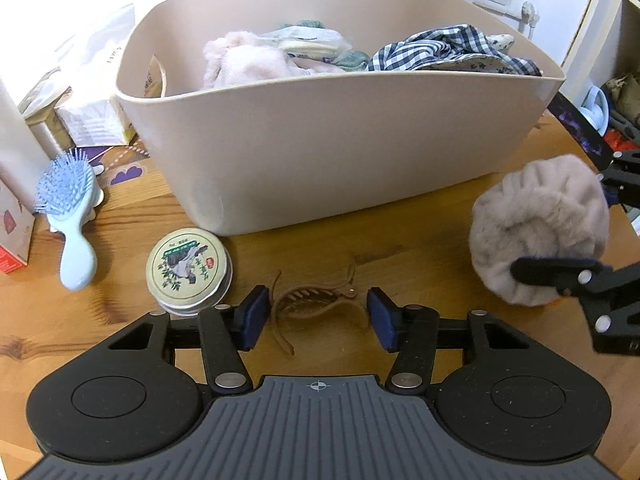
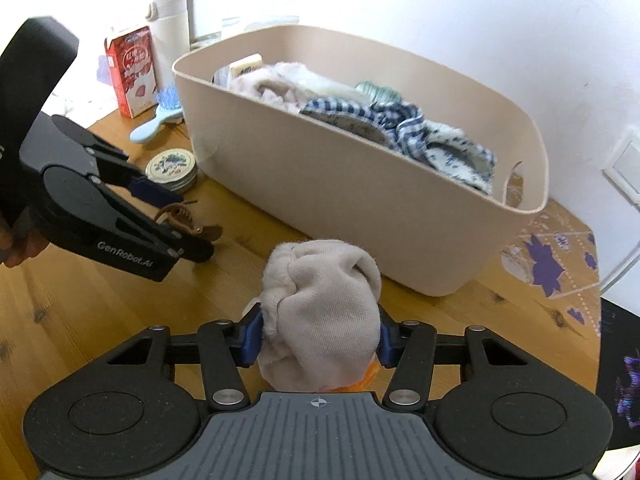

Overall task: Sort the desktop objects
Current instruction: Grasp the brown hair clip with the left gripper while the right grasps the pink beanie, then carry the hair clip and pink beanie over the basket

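Observation:
A beige bin (image 1: pixel 320 152) full of cloth items stands on the wooden table; it also shows in the right wrist view (image 2: pixel 360 200). My left gripper (image 1: pixel 316 316) is open, its pads on either side of a brown hair claw clip (image 1: pixel 316 304) lying on the table. The left gripper also shows in the right wrist view (image 2: pixel 176 220) over the clip (image 2: pixel 188 220). My right gripper (image 2: pixel 318 340) is shut on a rolled beige fluffy cloth (image 2: pixel 324 312), held in front of the bin. That cloth also shows in the left wrist view (image 1: pixel 540 232).
A round tin (image 1: pixel 188 272) with a printed lid lies left of the clip. A light blue hairbrush (image 1: pixel 72 216) lies further left. A red and white carton (image 2: pixel 132 72) and a white flask (image 2: pixel 172 28) stand behind. A patterned mat (image 2: pixel 552 256) lies right of the bin.

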`<state>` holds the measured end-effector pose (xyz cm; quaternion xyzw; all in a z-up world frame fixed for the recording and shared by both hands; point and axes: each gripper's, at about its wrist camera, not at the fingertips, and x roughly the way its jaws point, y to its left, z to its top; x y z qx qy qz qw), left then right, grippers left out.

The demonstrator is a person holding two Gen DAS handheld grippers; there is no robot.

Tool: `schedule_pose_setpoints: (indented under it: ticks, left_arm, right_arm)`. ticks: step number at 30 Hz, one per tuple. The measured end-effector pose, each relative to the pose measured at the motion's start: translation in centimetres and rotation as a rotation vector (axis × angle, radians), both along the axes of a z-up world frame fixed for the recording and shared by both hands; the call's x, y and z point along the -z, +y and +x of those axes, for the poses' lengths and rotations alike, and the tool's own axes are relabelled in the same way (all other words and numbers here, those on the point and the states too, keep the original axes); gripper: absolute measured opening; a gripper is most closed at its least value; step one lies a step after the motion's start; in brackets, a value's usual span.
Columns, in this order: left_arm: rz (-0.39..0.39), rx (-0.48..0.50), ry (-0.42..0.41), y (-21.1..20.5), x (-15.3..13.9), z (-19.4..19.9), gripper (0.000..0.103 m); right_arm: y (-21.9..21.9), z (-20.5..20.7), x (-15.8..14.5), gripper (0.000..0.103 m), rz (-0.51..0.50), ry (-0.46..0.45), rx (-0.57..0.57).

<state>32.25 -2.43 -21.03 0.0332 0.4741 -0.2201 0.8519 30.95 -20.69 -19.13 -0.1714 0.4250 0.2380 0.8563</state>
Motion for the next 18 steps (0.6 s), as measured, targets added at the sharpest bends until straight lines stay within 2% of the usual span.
schedule_pose_setpoints:
  ticks: [18]
  left_arm:
    - [-0.046, -0.002, -0.071, 3.0, -3.7, -3.8, 0.055]
  right_arm:
    - [-3.1, -4.5, -4.3, 0.05, 0.013, -0.127, 0.131]
